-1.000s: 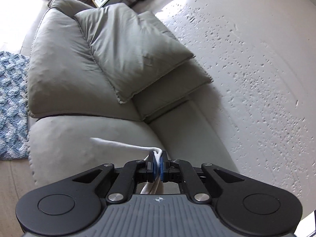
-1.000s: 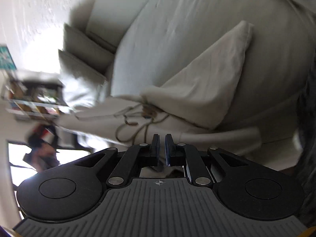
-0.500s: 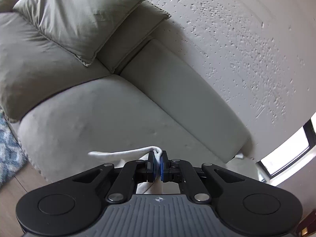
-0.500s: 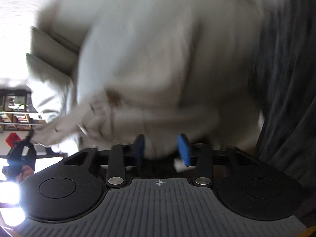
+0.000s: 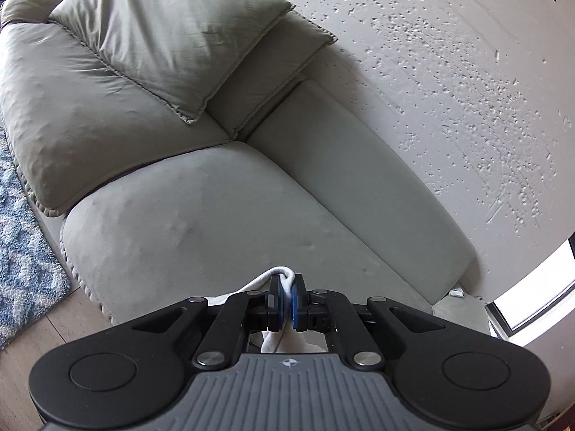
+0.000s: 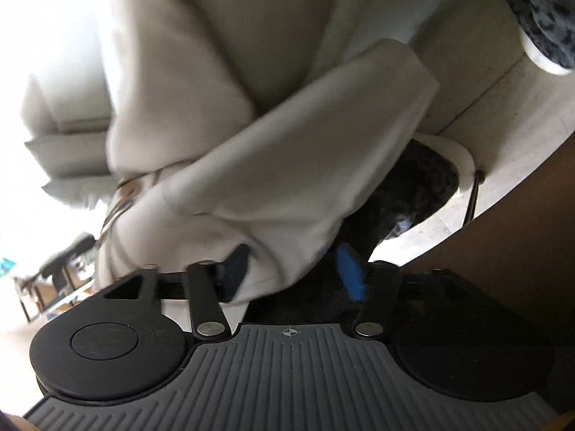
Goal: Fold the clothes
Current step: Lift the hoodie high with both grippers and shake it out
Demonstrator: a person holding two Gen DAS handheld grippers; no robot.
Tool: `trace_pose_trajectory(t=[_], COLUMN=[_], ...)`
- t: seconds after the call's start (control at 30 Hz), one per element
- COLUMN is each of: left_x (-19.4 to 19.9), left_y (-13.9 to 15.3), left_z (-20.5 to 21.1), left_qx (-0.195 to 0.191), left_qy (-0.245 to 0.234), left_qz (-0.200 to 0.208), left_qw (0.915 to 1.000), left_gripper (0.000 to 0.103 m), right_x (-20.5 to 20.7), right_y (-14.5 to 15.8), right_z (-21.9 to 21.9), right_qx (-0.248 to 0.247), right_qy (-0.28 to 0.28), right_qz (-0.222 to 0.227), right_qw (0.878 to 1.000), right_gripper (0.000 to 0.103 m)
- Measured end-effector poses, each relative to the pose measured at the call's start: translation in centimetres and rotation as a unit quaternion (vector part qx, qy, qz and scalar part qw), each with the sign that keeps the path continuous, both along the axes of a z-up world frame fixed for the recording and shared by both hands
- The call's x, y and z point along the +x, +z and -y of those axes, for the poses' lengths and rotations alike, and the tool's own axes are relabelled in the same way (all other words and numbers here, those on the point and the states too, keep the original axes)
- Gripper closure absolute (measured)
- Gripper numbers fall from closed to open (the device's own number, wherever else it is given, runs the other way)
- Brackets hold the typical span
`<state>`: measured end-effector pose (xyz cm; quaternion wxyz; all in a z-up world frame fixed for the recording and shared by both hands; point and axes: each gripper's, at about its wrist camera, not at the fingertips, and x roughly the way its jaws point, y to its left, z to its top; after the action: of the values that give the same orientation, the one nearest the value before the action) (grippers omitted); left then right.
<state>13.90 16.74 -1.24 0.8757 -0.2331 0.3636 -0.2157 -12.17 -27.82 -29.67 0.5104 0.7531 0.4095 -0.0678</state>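
My left gripper [image 5: 286, 289] is shut on a fold of a white garment [image 5: 279, 272], held above the grey sofa seat [image 5: 201, 222]; most of the cloth hangs hidden below the gripper. In the right wrist view the same cream-white garment [image 6: 287, 165], with a drawstring [image 6: 125, 194], hangs close in front of the camera. My right gripper [image 6: 291, 269] is open, its blue-padded fingers [image 6: 350, 276] spread wide, with a hanging edge of the garment between them.
A grey sofa with two large cushions [image 5: 161, 36] stands against a textured white wall [image 5: 449, 54]. A blue patterned rug [image 5: 21, 251] lies on the wood floor at the left. Dark spotted slippers [image 6: 417, 186] and a brown surface [image 6: 503, 251] show at the right.
My right gripper has opened wide and moved close up to the hanging garment. My left gripper stays shut on the cloth and has swung to look down at the sofa seat.
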Motion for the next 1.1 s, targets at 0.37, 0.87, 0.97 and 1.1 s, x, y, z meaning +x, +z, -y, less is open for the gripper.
trace_pose_trajectory(t=[0.37, 0.87, 0.97, 1.1], left_x=[-0.1, -1.5, -2.5, -4.2], left_y=[-0.2, 0.8, 3.6, 8.1], left_z=[-0.3, -1.0, 0.9, 3.7], left_qx=[0.000, -0.066, -0.111, -0.191], left_qy=[0.020, 0.041, 0.010, -0.024], left_qz=[-0.008, 0.000, 0.051, 0.134], left_qw=[0.9998, 0.9970, 0.9924, 0.9721], left_gripper=[0.101, 0.101, 0.101, 0.101], right_x=[-0.5, -2.5, -3.6, -5.8], right_y=[1.6, 12.4, 19.8, 33.5], right_z=[0.0, 4.3, 8.1, 10.3], right_qx=[0.009, -0.143, -0.207, -0.379], right_qy=[-0.024, -0.025, -0.074, -0.109], right_qz=[0.055, 0.181, 0.262, 0.366], right_qw=[0.998, 0.973, 0.940, 0.843], right_gripper=[0.042, 0.100, 0.100, 0.100])
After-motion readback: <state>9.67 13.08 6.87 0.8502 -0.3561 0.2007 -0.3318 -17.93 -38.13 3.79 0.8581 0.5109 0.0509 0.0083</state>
